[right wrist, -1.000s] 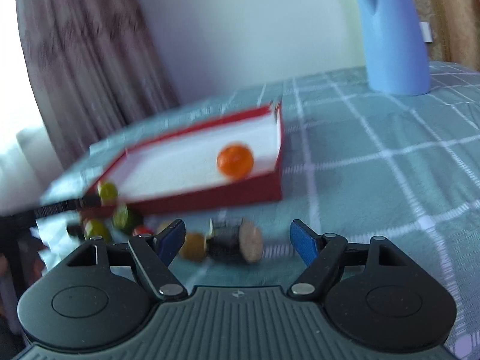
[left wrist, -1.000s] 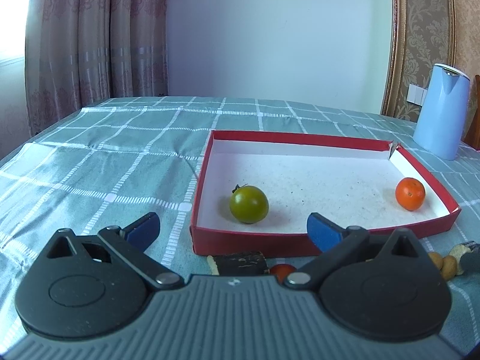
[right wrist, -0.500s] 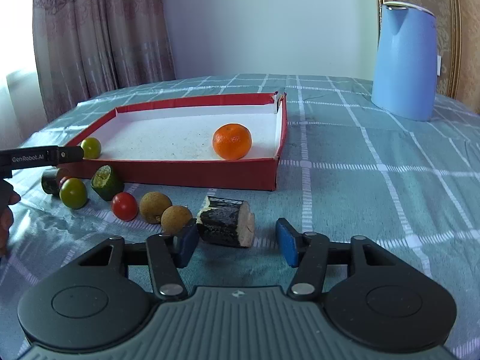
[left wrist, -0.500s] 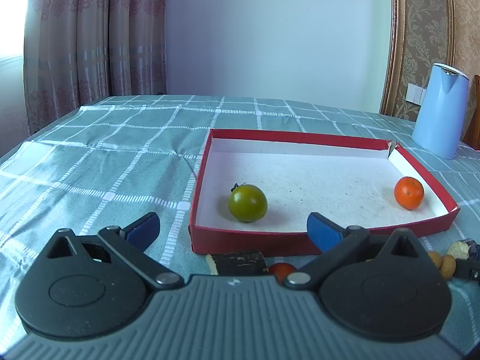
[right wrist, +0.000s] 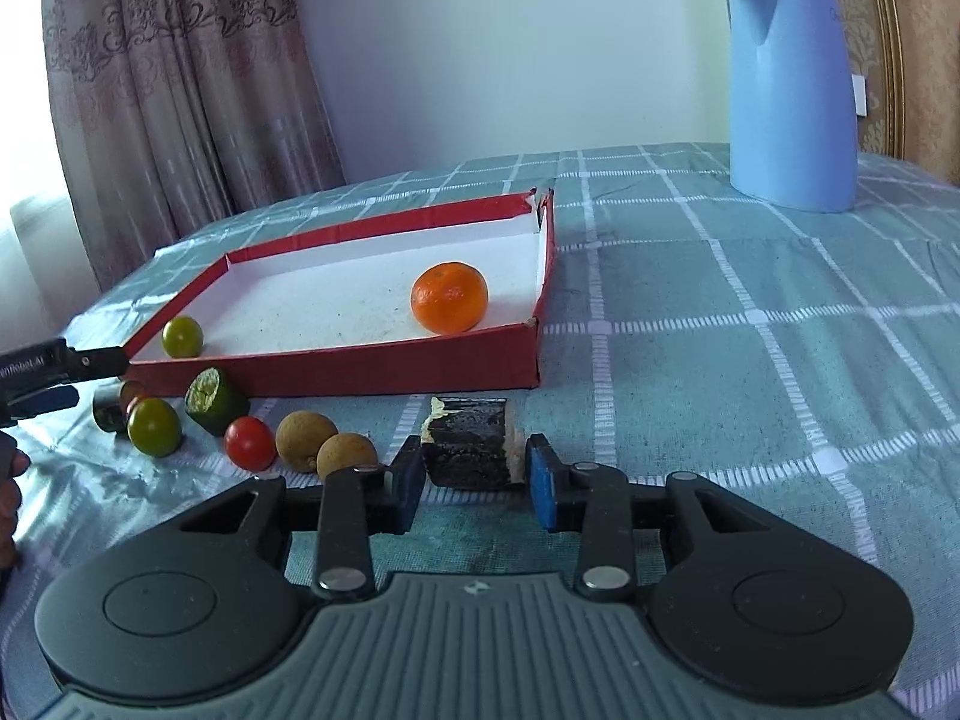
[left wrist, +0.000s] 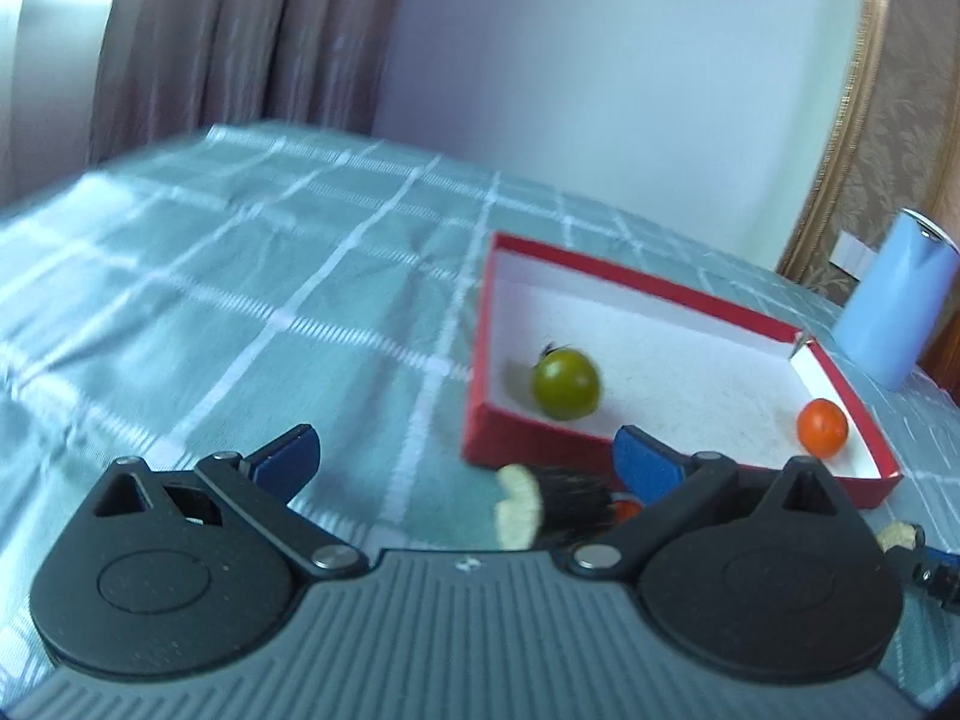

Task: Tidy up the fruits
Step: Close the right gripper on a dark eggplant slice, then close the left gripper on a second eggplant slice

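Left claw (left wrist: 465, 450) spread wide and empty over the checked tabletop (left wrist: 240, 300), green tomato (right wrist: 182, 336) and orange (right wrist: 449, 297) inside the red tray (right wrist: 360, 369), loose fruits in front of it, right claw (right wrist: 471, 471) just closing, pads against a dark sugarcane piece (right wrist: 468, 441), blue kettle (right wrist: 792, 90) far right.

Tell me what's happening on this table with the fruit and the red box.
A person with a gripper in each hand is sorting fruit into the red box. The right gripper has just been closing around a dark cut stalk piece on the tablecloth; its pads look to be touching the ends. The left gripper is open and empty. An orange and a green tomato are already inside.
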